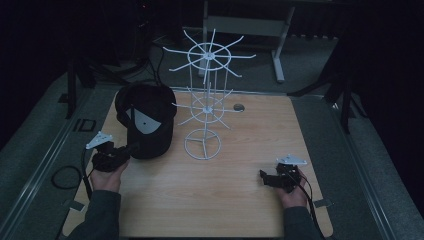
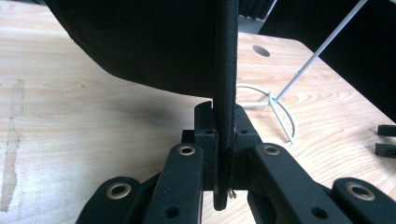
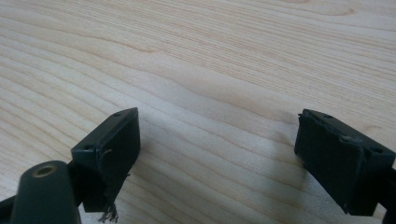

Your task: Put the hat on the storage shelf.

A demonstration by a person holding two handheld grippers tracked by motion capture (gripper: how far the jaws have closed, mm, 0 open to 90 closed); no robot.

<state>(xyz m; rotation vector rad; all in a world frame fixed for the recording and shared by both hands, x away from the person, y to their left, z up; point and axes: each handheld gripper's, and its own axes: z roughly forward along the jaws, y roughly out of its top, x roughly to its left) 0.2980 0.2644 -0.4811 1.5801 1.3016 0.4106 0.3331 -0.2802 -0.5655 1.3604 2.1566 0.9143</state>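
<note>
Dim room, pale wooden table on a grey floor

From my remote seat I see a light wood-grain table [image 1: 225, 190] with a small round hole [image 1: 238, 107] near its far edge, standing on grey floor [image 1: 30, 145] that looks like carpet; metal rails [image 1: 50, 150] run along both sides of it. Beyond the far edge stands a grey desk frame [image 1: 250, 25] with a metal leg [image 1: 278, 55] and foot. Everything behind that is nearly black, and the walls cannot be made out. A dark stand [image 1: 345, 100] rises at the right and another [image 1: 72, 85] at the left. The light is low and falls mostly on the tabletop
</note>
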